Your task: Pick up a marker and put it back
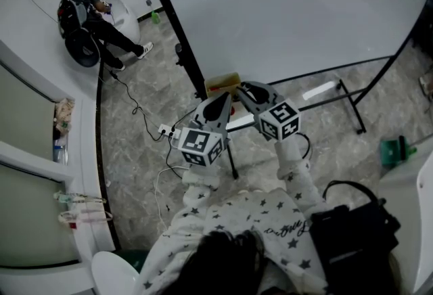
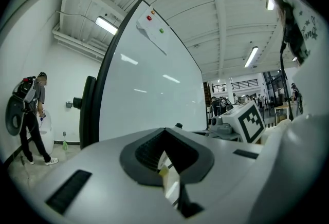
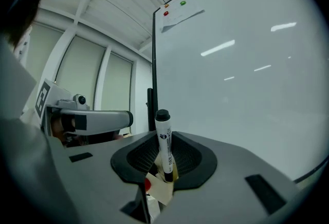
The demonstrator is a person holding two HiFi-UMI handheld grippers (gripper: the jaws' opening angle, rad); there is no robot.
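Note:
A white marker with a black cap stands upright between the jaws of my right gripper, which is shut on its lower end. In the head view that right gripper is held just in front of the whiteboard, beside a yellowish box at the board's lower edge. My left gripper is close to its left, with its fingers meeting at the tip. In the left gripper view the left gripper holds nothing. Both grippers point level at the board.
The whiteboard has a red and a green magnet near its top. Its black stand legs spread over the floor. Cables trail at the left, where a person sits. A black bag lies at the lower right.

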